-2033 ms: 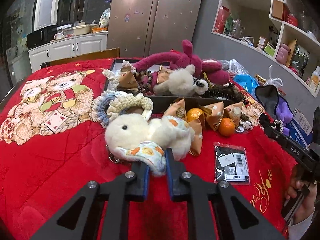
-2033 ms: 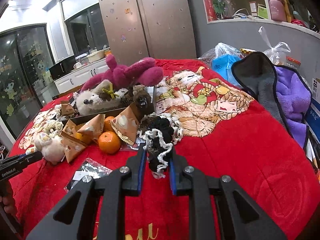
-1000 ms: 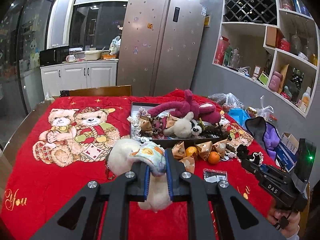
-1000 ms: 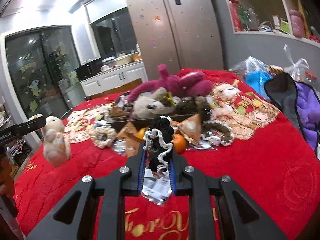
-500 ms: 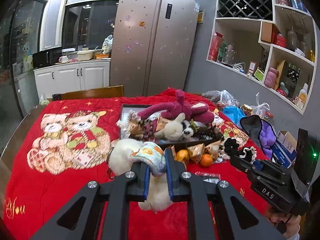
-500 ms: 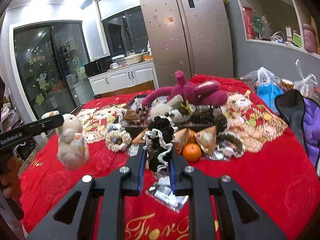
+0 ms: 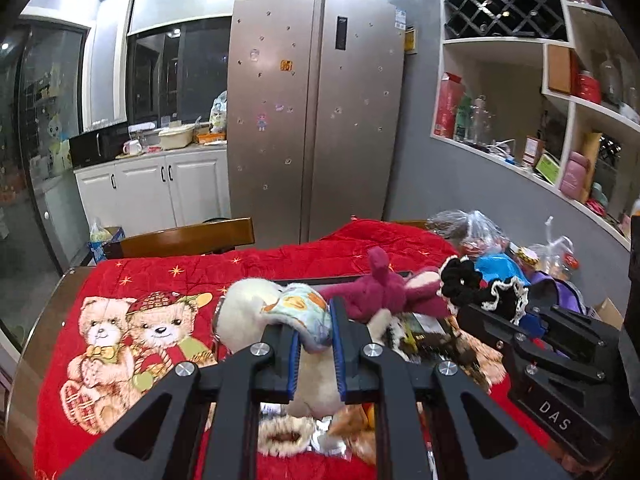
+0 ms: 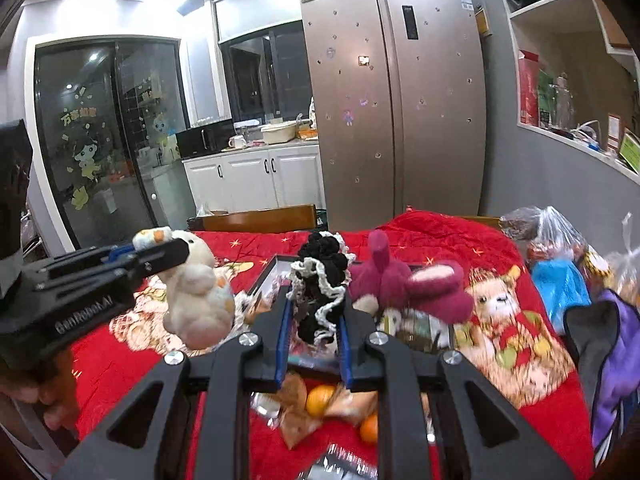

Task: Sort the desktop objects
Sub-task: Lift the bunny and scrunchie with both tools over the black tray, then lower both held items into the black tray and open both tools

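Hanging at lower centre of its own view, the left gripper [image 7: 314, 344] is clamped on the cream plush toy with a patterned fabric ear [image 7: 256, 312] — the body droops below the fingers. The right gripper [image 8: 314, 320] pinches a black crocheted scrunchie with white trim [image 8: 320, 280], upright between its fingers. Only the right view shows two small oranges [image 8: 320, 400] on the red quilted cloth [image 8: 440, 236] — and the whole toy, centre left.
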A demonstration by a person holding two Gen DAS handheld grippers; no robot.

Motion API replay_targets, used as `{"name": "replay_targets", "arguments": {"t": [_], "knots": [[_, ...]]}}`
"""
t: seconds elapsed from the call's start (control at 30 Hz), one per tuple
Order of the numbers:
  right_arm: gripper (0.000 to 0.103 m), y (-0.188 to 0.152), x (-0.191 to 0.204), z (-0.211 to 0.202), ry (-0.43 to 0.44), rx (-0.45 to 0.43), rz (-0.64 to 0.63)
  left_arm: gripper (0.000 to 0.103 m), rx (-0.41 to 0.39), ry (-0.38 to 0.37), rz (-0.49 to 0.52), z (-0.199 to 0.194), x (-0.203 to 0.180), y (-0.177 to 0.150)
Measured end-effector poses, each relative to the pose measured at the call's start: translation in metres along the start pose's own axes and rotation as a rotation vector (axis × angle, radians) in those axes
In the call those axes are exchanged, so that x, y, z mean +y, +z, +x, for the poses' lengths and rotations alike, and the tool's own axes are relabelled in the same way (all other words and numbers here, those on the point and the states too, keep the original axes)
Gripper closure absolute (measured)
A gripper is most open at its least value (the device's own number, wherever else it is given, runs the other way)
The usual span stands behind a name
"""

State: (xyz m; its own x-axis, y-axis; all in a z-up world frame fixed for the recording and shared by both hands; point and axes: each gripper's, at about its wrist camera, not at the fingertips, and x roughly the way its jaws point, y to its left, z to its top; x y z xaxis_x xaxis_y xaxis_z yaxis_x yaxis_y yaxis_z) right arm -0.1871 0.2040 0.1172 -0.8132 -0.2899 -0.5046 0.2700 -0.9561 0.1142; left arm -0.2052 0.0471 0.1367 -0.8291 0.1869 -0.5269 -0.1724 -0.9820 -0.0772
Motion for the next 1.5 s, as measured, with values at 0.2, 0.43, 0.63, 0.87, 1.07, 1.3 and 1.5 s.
{"name": "replay_targets", "arguments": {"t": [0.2,0.43,0.63,0.87,1.07,1.3,1.5], "knots": [[0.082,0.014,-0.021,0.061,-0.002,0.038,0.021,0.089,0.041,0.032,-0.006,0.049,0.01,0.0],[0.082,-0.012,-0.064,0.12,-0.047,0.137,0.062,0.089,0.099,0.034,-0.005,0.097,0.016,-0.015],[0.082,-0.038,-0.089,0.157,-0.086,0.238,0.093,0.089,0.15,0.012,0.035,0.121,0.003,-0.031],[0.082,-0.057,-0.102,0.181,-0.123,0.297,0.091,0.089,0.179,-0.004,0.069,0.128,-0.005,-0.044],[0.082,-0.056,-0.102,0.18,-0.107,0.296,0.095,0.089,0.181,-0.014,0.073,0.128,-0.006,-0.043],[0.082,-0.057,-0.088,0.178,-0.118,0.297,0.061,0.089,0.18,-0.008,0.08,0.128,-0.007,-0.043],[0.08,-0.056,-0.088,0.177,-0.108,0.289,0.075,0.089,0.175,0.004,0.095,0.128,-0.01,-0.043]]}}
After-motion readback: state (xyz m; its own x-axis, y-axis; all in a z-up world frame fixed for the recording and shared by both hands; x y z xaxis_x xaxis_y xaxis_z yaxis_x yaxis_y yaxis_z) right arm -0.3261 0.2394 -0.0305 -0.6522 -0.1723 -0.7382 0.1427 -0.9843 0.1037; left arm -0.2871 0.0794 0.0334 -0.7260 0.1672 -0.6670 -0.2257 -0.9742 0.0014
